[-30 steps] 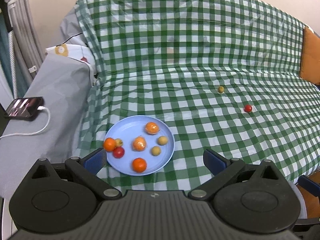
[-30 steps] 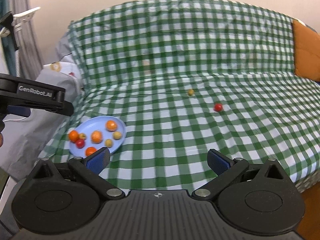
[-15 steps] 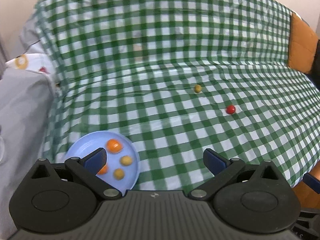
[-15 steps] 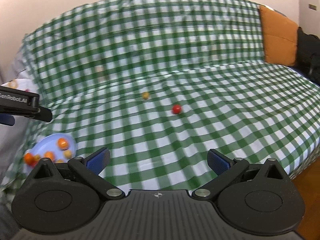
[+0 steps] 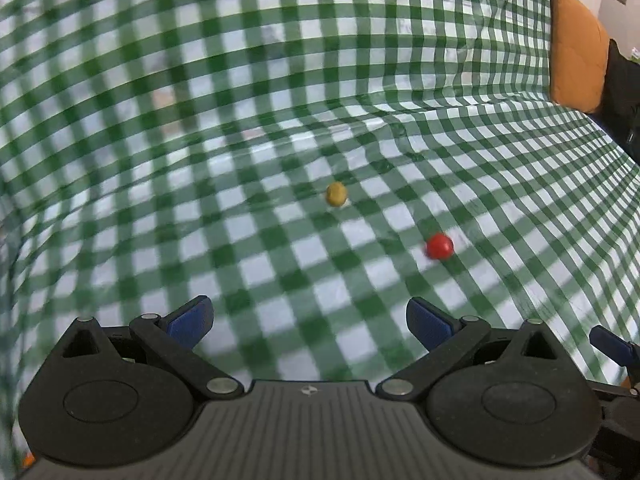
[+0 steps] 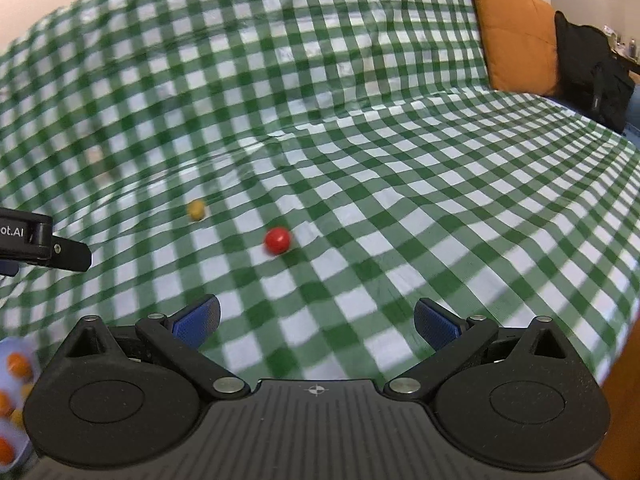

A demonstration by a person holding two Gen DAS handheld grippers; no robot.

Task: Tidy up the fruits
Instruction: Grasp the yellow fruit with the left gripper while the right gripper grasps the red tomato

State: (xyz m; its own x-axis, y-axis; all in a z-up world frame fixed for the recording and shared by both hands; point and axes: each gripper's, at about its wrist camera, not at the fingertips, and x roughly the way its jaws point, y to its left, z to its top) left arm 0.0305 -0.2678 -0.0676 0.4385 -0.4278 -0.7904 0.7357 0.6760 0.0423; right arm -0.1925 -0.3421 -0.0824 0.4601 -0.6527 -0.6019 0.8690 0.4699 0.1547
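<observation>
Plate [image 6: 12, 364] now sidelined; small round red fruit [image 6: 277, 240]

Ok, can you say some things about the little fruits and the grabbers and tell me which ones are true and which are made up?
1. The red fruit and the yellow fruit lie apart on the checked cloth. True.
2. The left gripper is squeezing the red fruit. False: it is open and empty, and the fruit lies ahead of it.
3. The right gripper is open. True.
4. Both loose fruits are on the blue plate. False: they lie on the cloth, and the plate sits at the far left edge of the right wrist view.
5. An orange cushion sits at the cloth's right end. True.
</observation>
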